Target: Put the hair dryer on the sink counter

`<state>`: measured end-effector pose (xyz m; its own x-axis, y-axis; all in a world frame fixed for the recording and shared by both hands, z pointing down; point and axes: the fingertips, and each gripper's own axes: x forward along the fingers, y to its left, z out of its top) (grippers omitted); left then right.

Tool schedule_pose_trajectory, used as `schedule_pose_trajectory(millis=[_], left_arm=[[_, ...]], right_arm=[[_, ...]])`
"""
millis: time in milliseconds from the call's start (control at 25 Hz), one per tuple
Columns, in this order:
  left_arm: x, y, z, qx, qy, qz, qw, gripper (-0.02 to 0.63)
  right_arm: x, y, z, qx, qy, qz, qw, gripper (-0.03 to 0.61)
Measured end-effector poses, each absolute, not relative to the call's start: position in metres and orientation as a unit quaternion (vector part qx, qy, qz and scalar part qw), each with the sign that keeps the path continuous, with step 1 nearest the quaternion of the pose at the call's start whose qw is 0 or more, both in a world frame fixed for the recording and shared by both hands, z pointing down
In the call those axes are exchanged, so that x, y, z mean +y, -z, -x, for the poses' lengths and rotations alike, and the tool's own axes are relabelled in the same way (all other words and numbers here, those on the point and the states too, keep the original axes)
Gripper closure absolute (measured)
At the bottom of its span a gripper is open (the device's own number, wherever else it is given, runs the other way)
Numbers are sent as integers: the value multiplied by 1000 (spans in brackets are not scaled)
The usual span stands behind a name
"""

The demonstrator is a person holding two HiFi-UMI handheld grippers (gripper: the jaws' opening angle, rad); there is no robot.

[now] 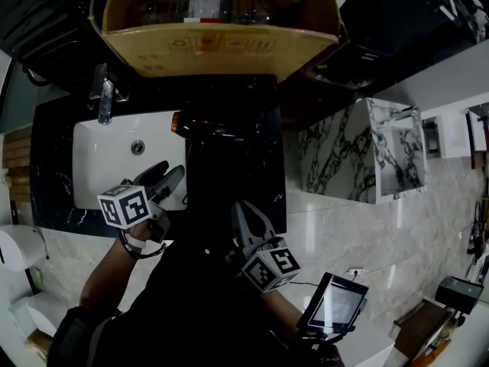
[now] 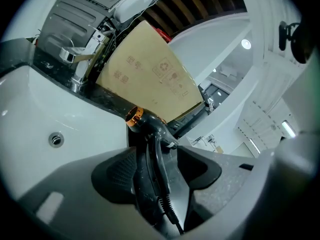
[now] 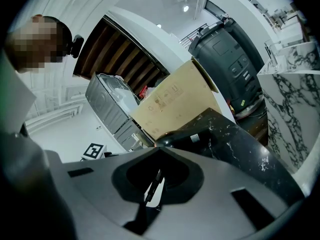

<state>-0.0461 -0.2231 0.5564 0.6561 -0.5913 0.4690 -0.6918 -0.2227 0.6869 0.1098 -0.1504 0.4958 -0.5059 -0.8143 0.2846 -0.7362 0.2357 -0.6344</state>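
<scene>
Here the left claw (image 2: 155, 151) sits released astride the hair dryer (image 2: 150, 126) on the black surface (image 3: 235, 144). The right claw (image 3: 160, 151) is clenched around its cord (image 3: 151, 186).

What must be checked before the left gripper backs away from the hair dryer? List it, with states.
1. Hair dryer lying on the counter: ok.
2. Left gripper jaws apart, handle loose between them: ok.
3. Copper nozzle clear of the sink rim: cannot tell.
4. Cord free: not ok, the right gripper is shut on it.
5. Box clear of the dryer: cannot tell.
</scene>
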Motion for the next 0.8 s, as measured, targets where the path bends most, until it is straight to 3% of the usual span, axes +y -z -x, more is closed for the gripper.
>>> schedule_pose_trajectory(millis=[600, 800], left_arm=[[-175, -465, 16, -377, -16, -851, 365, 374], [-157, -454, 0, -354, -17, -869, 345, 434]], right_arm=[[-150, -461, -104, 805, 331, 489, 64, 583], [-149, -450, -106, 809, 317, 491, 65, 583]])
